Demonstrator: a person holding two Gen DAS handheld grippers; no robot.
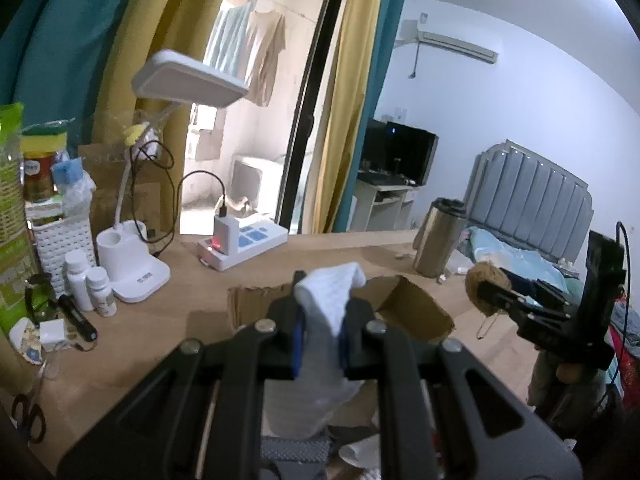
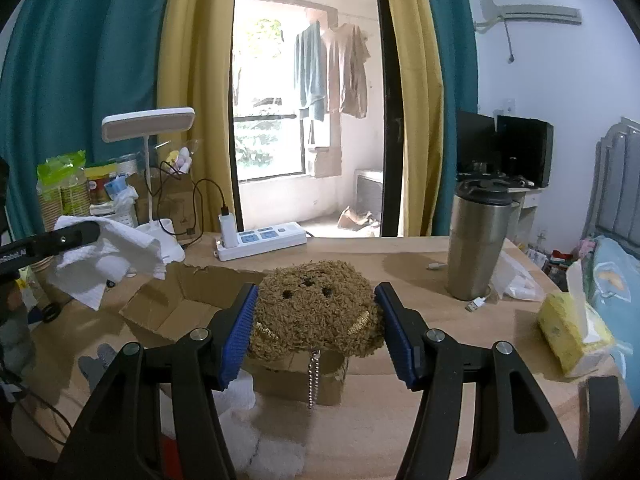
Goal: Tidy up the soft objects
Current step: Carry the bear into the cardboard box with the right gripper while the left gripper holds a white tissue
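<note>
My left gripper [image 1: 320,312] is shut on a white cloth [image 1: 332,296] and holds it above the open cardboard box [image 1: 416,308]; the cloth also shows in the right wrist view [image 2: 108,256], at the left. My right gripper [image 2: 316,320] is shut on a brown plush bear toy [image 2: 316,304] with a metal chain hanging below it, held over the box [image 2: 176,304]. In the left wrist view the plush toy [image 1: 486,284] and right gripper are at the right, beside the box.
On the wooden desk [image 2: 400,412] stand a steel tumbler [image 2: 478,240], a white power strip [image 2: 264,240], a desk lamp [image 2: 150,124], bottles [image 1: 86,280] and a tissue pack [image 2: 572,328]. Scissors [image 1: 28,416] lie at the left edge. More white fluffy material [image 2: 260,440] lies below my right gripper.
</note>
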